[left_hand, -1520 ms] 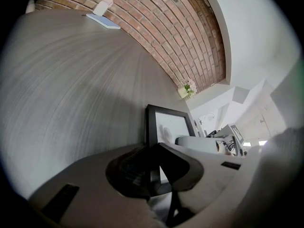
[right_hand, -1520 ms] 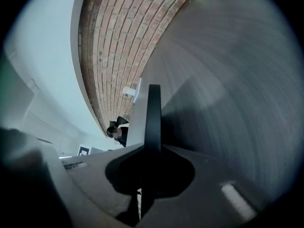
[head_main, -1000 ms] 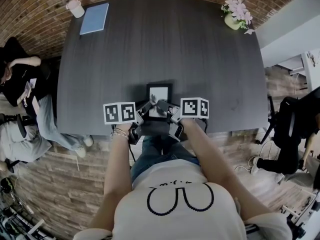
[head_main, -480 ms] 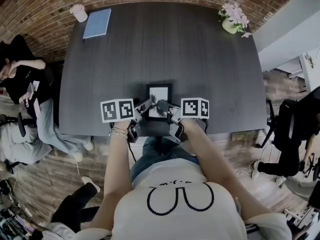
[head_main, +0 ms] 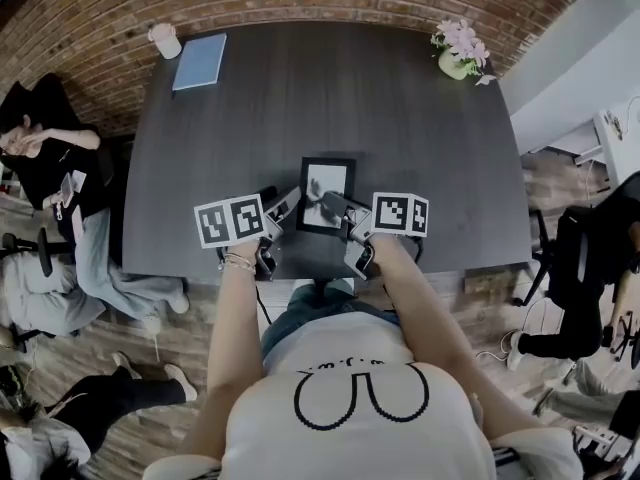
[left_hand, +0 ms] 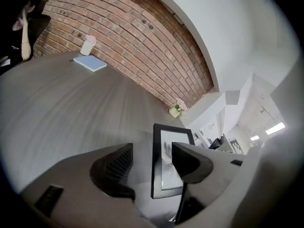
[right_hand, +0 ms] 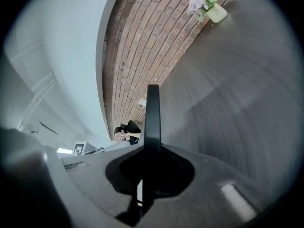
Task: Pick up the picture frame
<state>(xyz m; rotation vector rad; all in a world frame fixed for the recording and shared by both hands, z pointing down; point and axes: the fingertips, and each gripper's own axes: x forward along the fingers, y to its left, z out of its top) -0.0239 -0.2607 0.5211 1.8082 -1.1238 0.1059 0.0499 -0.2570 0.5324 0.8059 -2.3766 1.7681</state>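
Both grippers and the picture frame have risen, seemingly clear of the table. Right gripper clamps one edge; left gripper, jaws just opened, merely flanks it. A one-edge grip may let it pivot out.

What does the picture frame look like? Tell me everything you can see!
The picture frame is a thin rectangle with a black border around a pale picture with a dark smudgy shape. It is tilted up over the dark table, on the person's side. The right gripper pinches its edge between shut fingers.
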